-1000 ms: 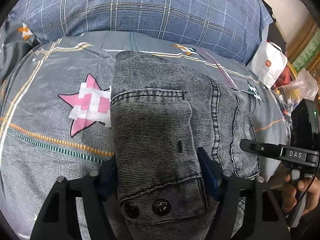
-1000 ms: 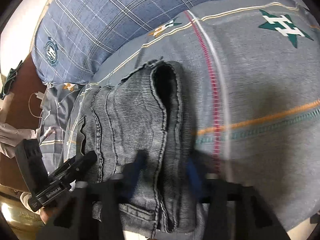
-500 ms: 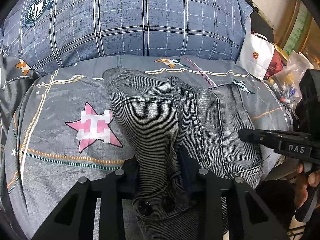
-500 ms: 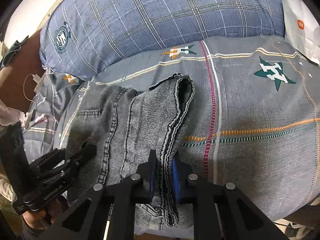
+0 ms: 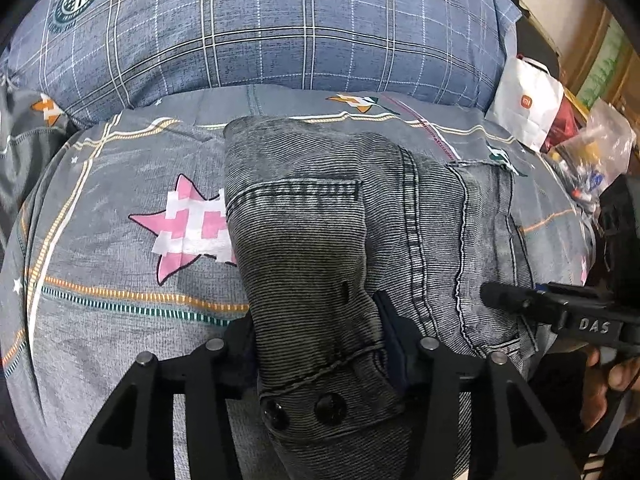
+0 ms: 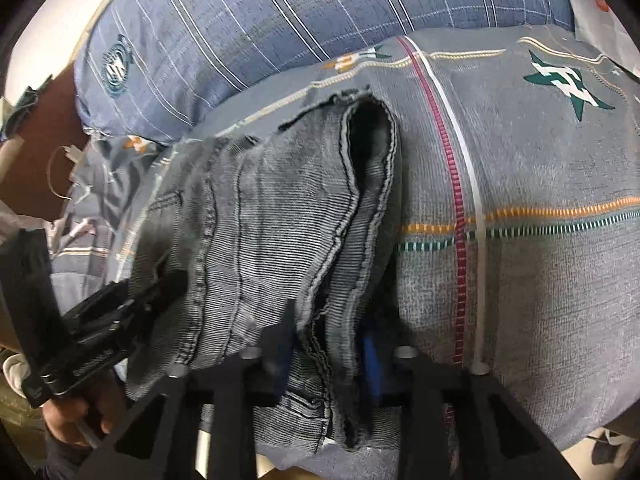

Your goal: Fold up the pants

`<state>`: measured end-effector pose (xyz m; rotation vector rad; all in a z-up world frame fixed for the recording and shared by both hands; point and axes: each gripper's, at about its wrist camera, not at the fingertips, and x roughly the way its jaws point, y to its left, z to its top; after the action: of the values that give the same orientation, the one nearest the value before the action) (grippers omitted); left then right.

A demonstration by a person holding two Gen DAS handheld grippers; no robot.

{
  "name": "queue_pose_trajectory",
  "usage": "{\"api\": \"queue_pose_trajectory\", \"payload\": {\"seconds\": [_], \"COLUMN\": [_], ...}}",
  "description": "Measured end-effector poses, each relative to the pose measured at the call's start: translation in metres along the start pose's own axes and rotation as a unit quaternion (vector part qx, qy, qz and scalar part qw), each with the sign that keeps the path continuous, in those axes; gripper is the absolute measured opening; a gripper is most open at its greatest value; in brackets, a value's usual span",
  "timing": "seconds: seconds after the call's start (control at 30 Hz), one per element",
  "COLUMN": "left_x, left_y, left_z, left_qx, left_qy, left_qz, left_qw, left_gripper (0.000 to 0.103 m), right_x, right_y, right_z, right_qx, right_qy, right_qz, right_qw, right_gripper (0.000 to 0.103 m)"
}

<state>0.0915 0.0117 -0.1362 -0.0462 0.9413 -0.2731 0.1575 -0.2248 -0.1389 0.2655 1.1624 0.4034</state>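
Grey denim pants lie folded into a bundle on a grey patterned bedspread. My left gripper straddles the waistband end with two dark buttons; its jaws stand apart, with cloth between them. In the right wrist view the same pants show their folded hem edge, and my right gripper has its jaws spread around that edge. Each gripper appears in the other's view: the right one at the pants' right side, the left one at the left.
A big blue plaid pillow lies behind the pants. A white paper bag and plastic bags of clutter sit at the far right of the bed. The bed's near edge runs just below the grippers.
Half a second ago both grippers were pinched on the pants and lifted; now both have lowered and their jaws have spread, and the bundle rests on the bed.
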Motion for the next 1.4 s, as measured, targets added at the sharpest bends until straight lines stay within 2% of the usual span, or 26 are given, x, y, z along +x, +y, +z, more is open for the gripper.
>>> {"api": "queue_pose_trajectory", "payload": {"seconds": [0.07,0.17,0.27,0.43,0.57,0.7,0.93,1.4], "left_x": [-0.004,-0.015,-0.045,-0.105,-0.14,-0.157,-0.133,-0.044], "left_y": [-0.004,-0.008,-0.012,-0.003,0.015,0.036,0.063,0.086], "left_z": [0.004,0.007,0.014,0.038,0.062,0.079,0.083,0.066], "left_qx": [0.011,0.017,0.034,0.041,0.037,0.021,-0.01,-0.034], "left_qy": [-0.007,-0.02,-0.056,-0.124,-0.158,-0.172,-0.149,-0.058], "left_qz": [0.009,0.011,0.023,0.04,0.06,0.077,0.079,0.068], "left_qw": [0.9999,0.9996,0.9976,0.9907,0.985,0.9819,0.9856,0.9954], "left_gripper": [0.038,0.031,0.03,0.03,0.03,0.03,0.03,0.031], "right_x": [-0.013,-0.032,-0.047,-0.079,-0.098,-0.102,-0.071,0.029], "right_y": [0.008,0.022,0.041,0.082,0.117,0.147,0.155,0.108], "right_z": [0.002,0.002,0.009,0.04,0.069,0.09,0.102,0.1], "right_qx": [-0.017,-0.033,-0.049,-0.081,-0.11,-0.135,-0.13,-0.067], "right_qy": [-0.013,-0.032,-0.051,-0.092,-0.114,-0.12,-0.096,-0.021], "right_qz": [0.002,0.006,0.012,0.036,0.054,0.061,0.056,0.051], "right_qw": [1.0,0.999,0.997,0.992,0.986,0.982,0.985,0.996], "right_gripper": [0.017,0.016,0.015,0.015,0.015,0.015,0.015,0.015]}}
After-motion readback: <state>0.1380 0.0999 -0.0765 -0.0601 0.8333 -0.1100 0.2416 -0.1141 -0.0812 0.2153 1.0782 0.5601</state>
